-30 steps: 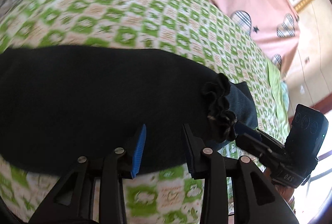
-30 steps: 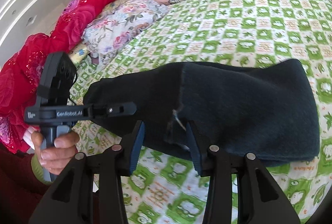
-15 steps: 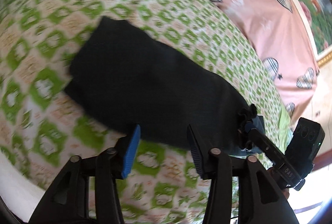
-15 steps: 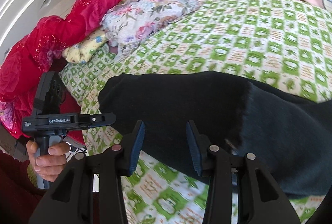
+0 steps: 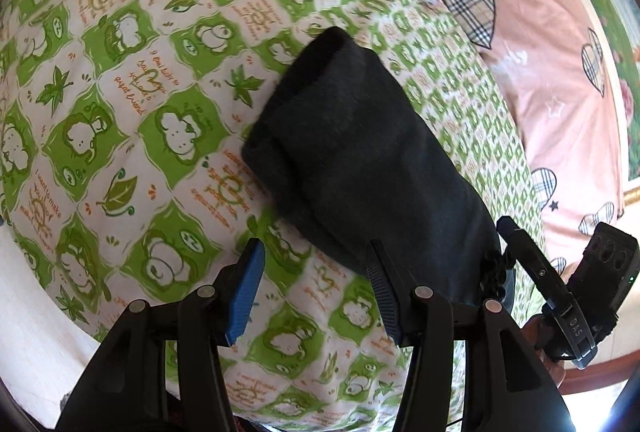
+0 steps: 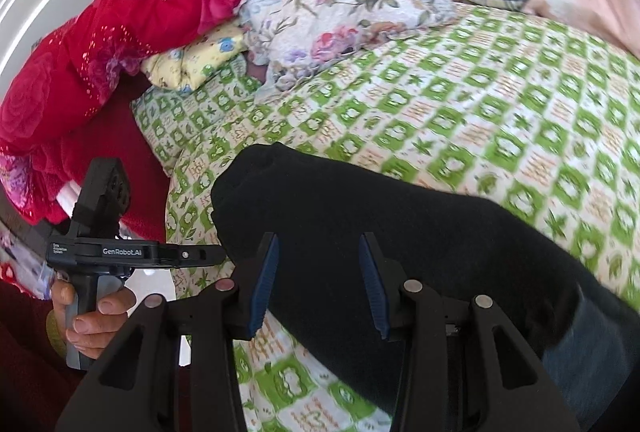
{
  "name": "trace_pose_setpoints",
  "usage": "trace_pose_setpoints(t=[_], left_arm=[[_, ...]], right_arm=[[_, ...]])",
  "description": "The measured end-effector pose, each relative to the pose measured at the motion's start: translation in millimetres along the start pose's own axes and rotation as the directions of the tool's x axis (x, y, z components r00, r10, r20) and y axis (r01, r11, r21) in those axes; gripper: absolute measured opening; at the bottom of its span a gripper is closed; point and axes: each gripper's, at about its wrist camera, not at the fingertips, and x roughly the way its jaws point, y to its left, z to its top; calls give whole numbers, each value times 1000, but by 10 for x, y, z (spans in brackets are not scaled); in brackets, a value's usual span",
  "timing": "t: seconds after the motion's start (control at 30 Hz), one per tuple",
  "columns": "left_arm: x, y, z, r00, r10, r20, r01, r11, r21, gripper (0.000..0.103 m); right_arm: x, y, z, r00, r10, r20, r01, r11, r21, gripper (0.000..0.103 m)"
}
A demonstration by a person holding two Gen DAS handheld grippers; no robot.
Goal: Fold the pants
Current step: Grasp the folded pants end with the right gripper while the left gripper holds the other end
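The black pants (image 5: 360, 151) lie folded lengthwise as one long band on the green-and-white patterned bedsheet (image 5: 120, 111). They also show in the right wrist view (image 6: 400, 232). My left gripper (image 5: 316, 268) is open and empty, just off the near edge of the band toward its leg end. My right gripper (image 6: 318, 264) is open and empty, its jaws over the pants near the near edge. The other hand-held gripper shows at the right of the left wrist view (image 5: 560, 296) and at the left of the right wrist view (image 6: 132, 252).
A pink quilt with plaid hearts (image 5: 540, 51) lies along the far side of the bed. A floral pillow (image 6: 340, 15) and a red blanket (image 6: 140, 31) are piled at the bed's head. The bed's near edge (image 5: 40, 332) drops off to the lower left.
Both grippers have moved left along the pants toward the leg end. The waistband end has slid out to the right of both views. Both stay open.
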Motion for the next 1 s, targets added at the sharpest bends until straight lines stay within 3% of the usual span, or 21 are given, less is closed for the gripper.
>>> trace_pose_setpoints(t=[0.23,0.43,0.77,1.0], left_arm=[[105,23,119,1000,-25,-12,25,999,-41,56],[165,2,171,999,-32,-15,31,997,-67,57],[246,-3,274,999,-48,-17,46,996,-82,53],[273,-2,282,1000,-24,5,24,998,-53,45]], right_arm=[[325,37,354,998,36,-51,-38,998,-51,43],[757,102,763,977,56,-205,-92,981,-170,43],[1391,231,1054,911,60,-409,-208,922,-327,43],[1764,174,1019,858,78,-507,-271,908,-318,43]])
